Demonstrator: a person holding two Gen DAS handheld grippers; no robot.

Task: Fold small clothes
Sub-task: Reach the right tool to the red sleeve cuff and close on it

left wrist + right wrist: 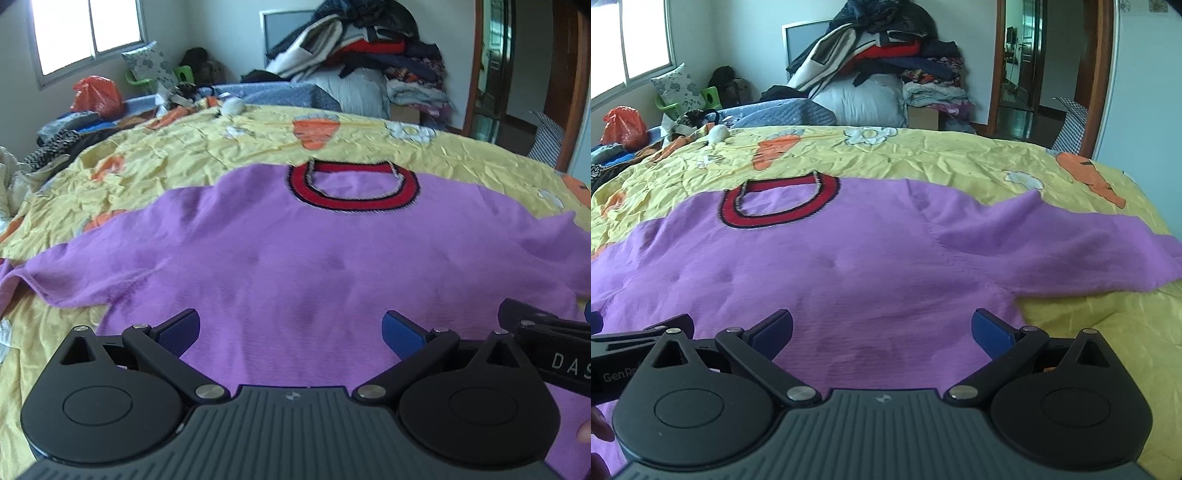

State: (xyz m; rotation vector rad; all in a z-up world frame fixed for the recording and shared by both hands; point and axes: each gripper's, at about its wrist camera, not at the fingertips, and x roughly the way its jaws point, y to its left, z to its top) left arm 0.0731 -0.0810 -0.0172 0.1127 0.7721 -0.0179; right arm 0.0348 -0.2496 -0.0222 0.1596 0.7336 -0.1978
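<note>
Purple knit fabric fills the middle of both wrist views: a small sweater (295,258) lies spread flat on a bed, on a crumpled yellow bedspread (155,158) printed with orange carrots and white flowers. Its red collar (354,195), edged in dark trim, points toward the far edge of the bed, and the hem lies at the near edge, under the cameras. One sleeve (55,284) stretches out toward the left edge of the bed; the other sleeve (1071,247) runs toward the right edge, with the bedspread showing beside it. The left tongs (291,332) hang over the lower body of the sweater with their blue-padded fingers (181,330) wide apart and nothing between them. The right tongs (882,332) hang just beside them over the same lower part, nearer the right sleeve, likewise spread apart and empty. Whether either pair touches the knit cannot be told. Beyond the far edge of the bed, a tall pile of clothes (886,48) sits on folded bedding against the wall. An orange plastic bag (98,94) rests by the window (85,33) at the far left corner, and a wooden door frame (1104,74) stands on the right.
</note>
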